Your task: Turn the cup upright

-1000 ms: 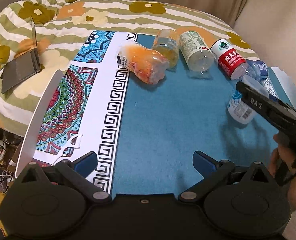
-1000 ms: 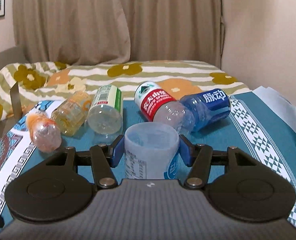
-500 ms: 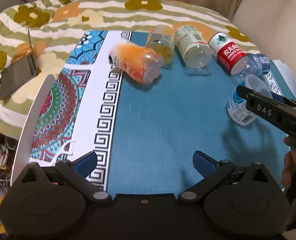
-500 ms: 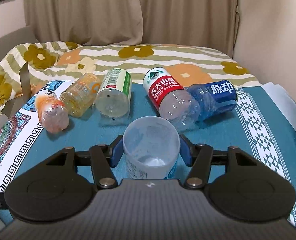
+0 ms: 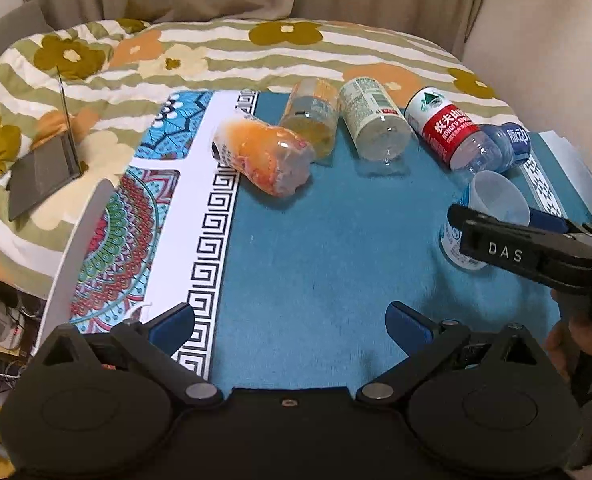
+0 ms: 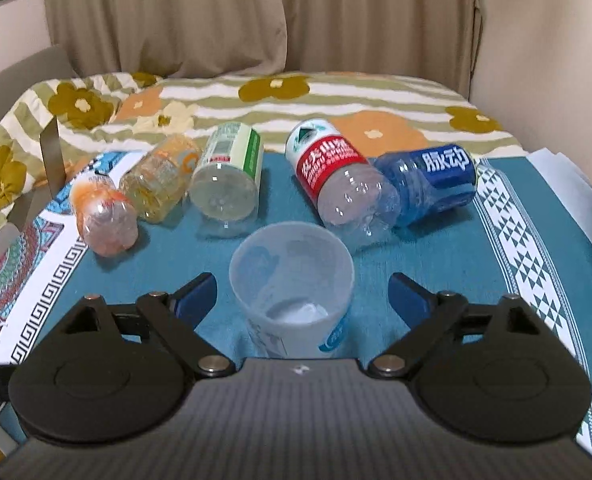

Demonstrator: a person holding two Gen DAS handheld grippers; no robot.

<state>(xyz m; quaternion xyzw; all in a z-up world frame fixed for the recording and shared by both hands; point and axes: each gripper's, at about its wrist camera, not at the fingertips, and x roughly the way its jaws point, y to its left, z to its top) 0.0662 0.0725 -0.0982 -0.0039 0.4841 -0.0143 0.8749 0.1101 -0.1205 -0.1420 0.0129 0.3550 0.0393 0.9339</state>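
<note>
- While the cup (image 6: 292, 280) stands mouth-up on the blue cloth (image 6: 435, 256) of the surface, the right tool (image 6: 301, 294) has its jaws spread wide, one on each side, neither touching the cup wall.
- Seen from the left wrist view, the cup (image 5: 491, 208) sits at about 2 o'clock, partly behind the right tool's black body.
- At 12 o'clock of the cup lies a red-label bottle (image 6: 335, 176), very near its rim, with a blue bottle (image 6: 431, 184) at 1 o'clock and a green-label bottle (image 6: 228, 176) at 11 o'clock.
- The left tool (image 5: 290, 322) is spread open over bare cloth at 6 o'clock, holding nothing.
- Judged from this, the flip looks done; the risk is in withdrawal.
- A sideways drift could let a finger clip the light, empty cup and tip it again.
- A forward nudge could push it against the red-label bottle and topple it.
</note>
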